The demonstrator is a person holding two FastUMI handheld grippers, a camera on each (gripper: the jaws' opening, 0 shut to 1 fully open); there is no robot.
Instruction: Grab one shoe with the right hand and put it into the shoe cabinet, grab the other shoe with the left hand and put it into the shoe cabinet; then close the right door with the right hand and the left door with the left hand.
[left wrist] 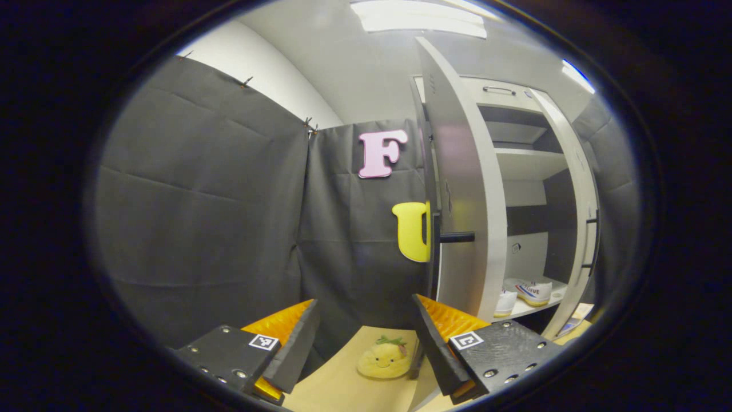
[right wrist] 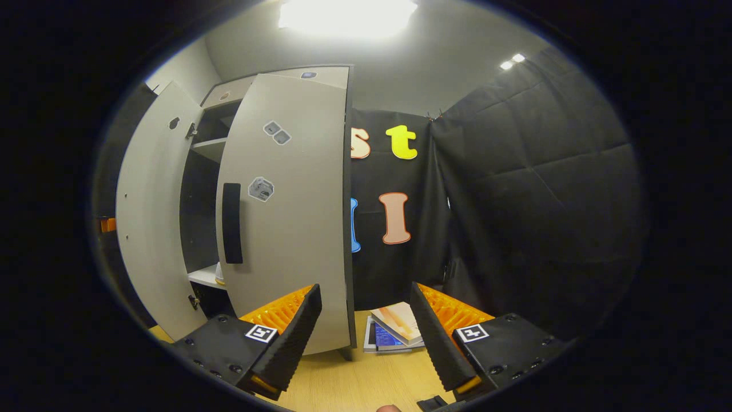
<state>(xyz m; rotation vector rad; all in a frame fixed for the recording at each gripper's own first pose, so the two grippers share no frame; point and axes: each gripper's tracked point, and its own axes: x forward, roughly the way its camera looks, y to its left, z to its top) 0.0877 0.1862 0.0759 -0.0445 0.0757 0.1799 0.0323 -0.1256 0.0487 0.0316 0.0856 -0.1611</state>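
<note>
Both shoes [left wrist: 529, 292] sit inside the cabinet [left wrist: 529, 163]; left gripper [left wrist: 363, 337] and right gripper [right wrist: 366, 332] gape wide, empty; the right door [right wrist: 286, 212], centre-left, could bounce back if shoved hard

Matt panels, cloth walls, wood-grain floor

The shoe cabinet [left wrist: 532, 166] is showing smooth, matt pale panels, its left door [left wrist: 463, 189] taking a faint sheen and carrying a dark matt bar handle [left wrist: 456, 237]; the right door [right wrist: 286, 212] is looking equally smooth with a matt black handle [right wrist: 231, 223]. The shoes [left wrist: 529, 292] are appearing as white canvas-like cloth. The booth wall [left wrist: 200, 217] is hanging as creased matt cloth. The plush toy [left wrist: 384, 359] is looking soft and fuzzy on the light wood-grain floor [right wrist: 354, 383], where glossy paper booklets [right wrist: 394, 329] are lying.
</note>
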